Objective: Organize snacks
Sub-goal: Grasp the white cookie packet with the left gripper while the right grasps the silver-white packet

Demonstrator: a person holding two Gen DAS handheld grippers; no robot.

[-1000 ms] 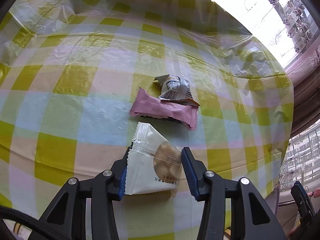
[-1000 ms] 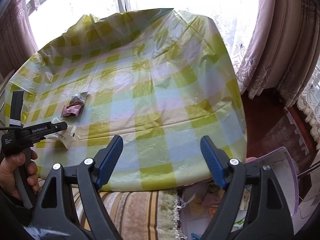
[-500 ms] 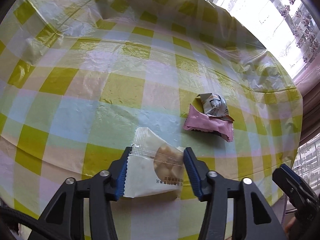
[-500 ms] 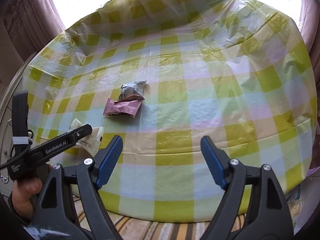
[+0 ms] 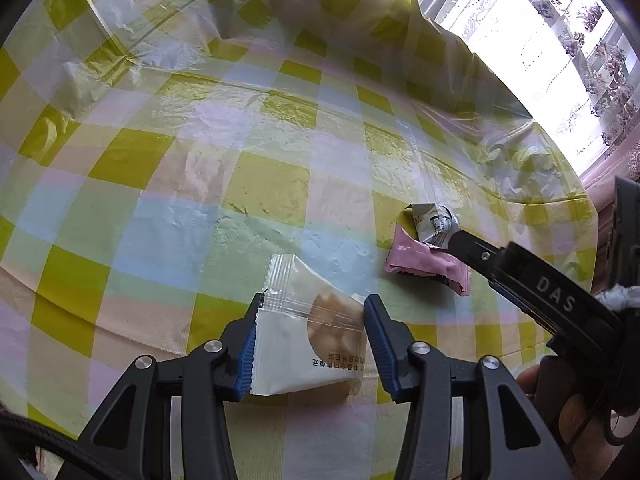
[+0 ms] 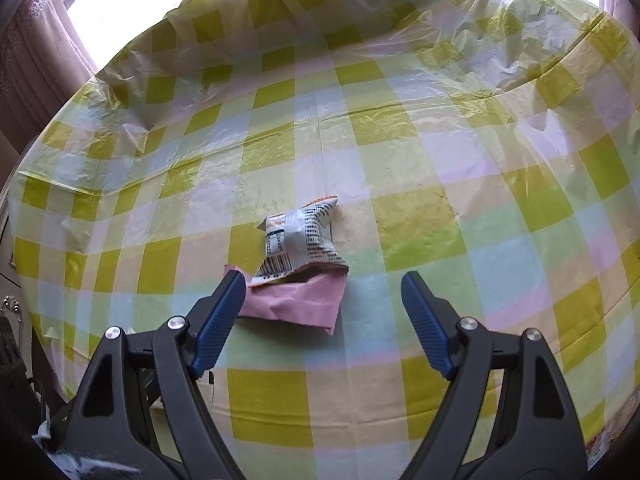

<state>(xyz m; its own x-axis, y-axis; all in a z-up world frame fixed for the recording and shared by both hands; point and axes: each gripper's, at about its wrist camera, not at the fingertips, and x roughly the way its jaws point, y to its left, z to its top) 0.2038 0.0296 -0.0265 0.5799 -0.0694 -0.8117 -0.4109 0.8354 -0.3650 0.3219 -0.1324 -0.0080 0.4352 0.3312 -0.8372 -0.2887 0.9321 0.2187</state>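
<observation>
Checked plastic cloth (image 5: 168,184) covers the table, window glare beyond, crinkled so packets will slide on it. Left claw (image 5: 308,338) straddles the white cookie pack (image 5: 296,344): left pad looks to touch its edge, right pad just beside it, can't tell if it's actually clamped. Right claw (image 6: 322,312) is wide, hovering over the other two: pink pack (image 6: 296,304) sits between its fingers, nearer the left finger, with the silver pack (image 6: 300,240) just ahead, overlapping the pink one's far edge. All three look light, thin film, soft and slippery; cookie inside the white one is likely brittle, so pinch lightly across the flat sides or by the crimped seam. Pink pack: take it across the short width, low to the cloth, and watch the silver one doesn't get dragged along
</observation>
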